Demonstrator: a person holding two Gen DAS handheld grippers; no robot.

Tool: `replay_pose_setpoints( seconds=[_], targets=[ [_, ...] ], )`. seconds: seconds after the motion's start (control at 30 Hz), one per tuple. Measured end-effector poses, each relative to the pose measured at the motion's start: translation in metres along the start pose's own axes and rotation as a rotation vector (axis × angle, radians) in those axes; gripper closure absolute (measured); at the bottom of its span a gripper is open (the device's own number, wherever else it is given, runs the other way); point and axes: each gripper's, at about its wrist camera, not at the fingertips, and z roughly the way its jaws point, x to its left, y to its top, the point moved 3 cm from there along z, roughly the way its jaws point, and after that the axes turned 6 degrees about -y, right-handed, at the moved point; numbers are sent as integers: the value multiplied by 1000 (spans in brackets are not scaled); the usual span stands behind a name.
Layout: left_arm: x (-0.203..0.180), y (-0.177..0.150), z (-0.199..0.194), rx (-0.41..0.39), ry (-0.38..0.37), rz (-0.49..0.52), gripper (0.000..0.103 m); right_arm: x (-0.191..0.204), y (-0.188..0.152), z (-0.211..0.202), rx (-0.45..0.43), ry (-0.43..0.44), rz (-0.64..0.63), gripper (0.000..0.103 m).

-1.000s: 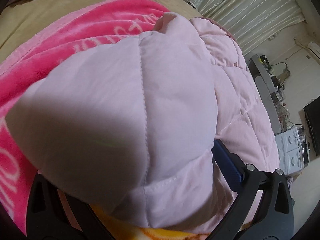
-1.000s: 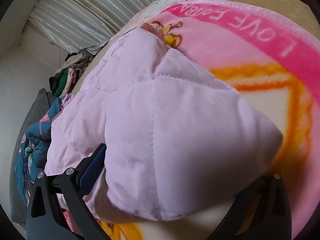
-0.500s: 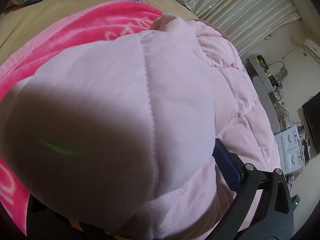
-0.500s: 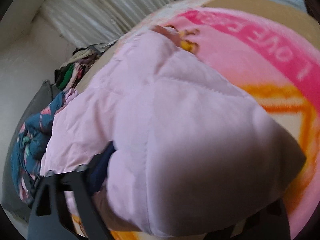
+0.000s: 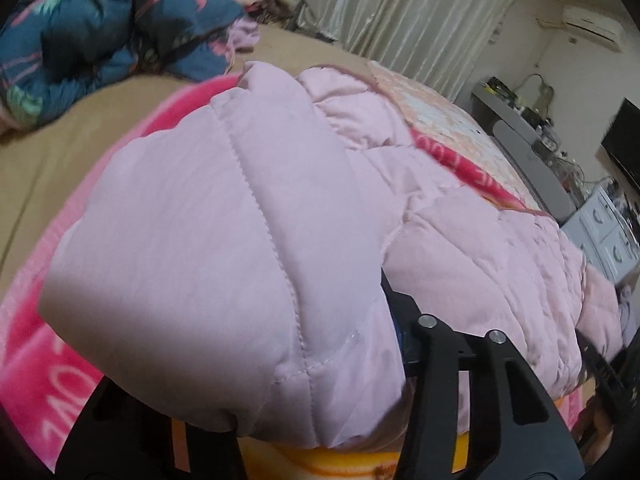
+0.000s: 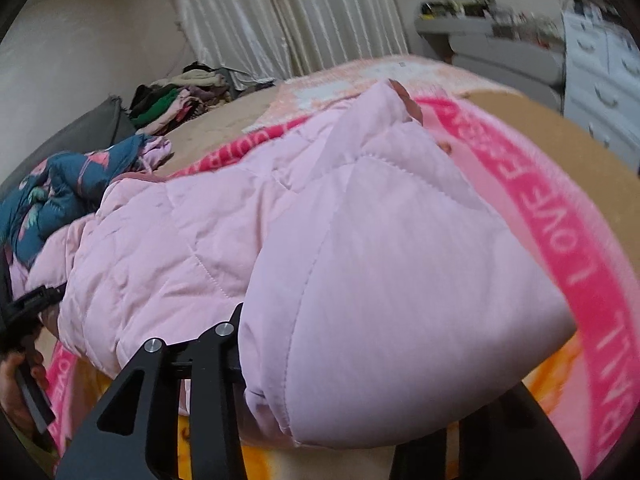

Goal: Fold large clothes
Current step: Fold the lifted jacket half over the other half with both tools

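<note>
A pale pink quilted jacket (image 5: 256, 208) lies across a pink and orange blanket (image 5: 36, 364) on the bed. My left gripper (image 5: 312, 412) is shut on one thick padded corner of it, which bulges over the fingers and hides the tips. My right gripper (image 6: 348, 408) is shut on the opposite corner of the jacket (image 6: 376, 264), whose padding also covers the fingertips. Both corners are lifted off the blanket (image 6: 532, 208). The rest of the jacket stretches away toward the far side of the bed.
A dark blue floral garment (image 5: 92, 36) lies bunched on the tan bed sheet (image 5: 60, 136), also in the right wrist view (image 6: 52, 196). A pile of clothes (image 6: 172, 104) sits by the curtain. A grey desk (image 5: 520, 148) and white drawers (image 6: 600, 60) stand beside the bed.
Both grippers have lifted and tilted up with the jacket corners held. More of the room, the curtain and the blue garment has come into view; the grip has not changed.
</note>
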Motion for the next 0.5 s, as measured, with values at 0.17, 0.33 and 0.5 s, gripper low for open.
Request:
replay_pose_setpoints(
  seconds=[0.17, 0.33, 0.5],
  targets=[
    [-16, -3, -28, -32, -16, 52, 64, 10, 3, -29, -45, 10, -64, 66],
    [-21, -11, -53, -41, -33, 65, 64, 17, 0, -59, -65, 21, -102, 66],
    [-22, -24, -78, -44, -49, 71, 64, 18, -12, -87, -71, 31, -120, 66]
  ],
)
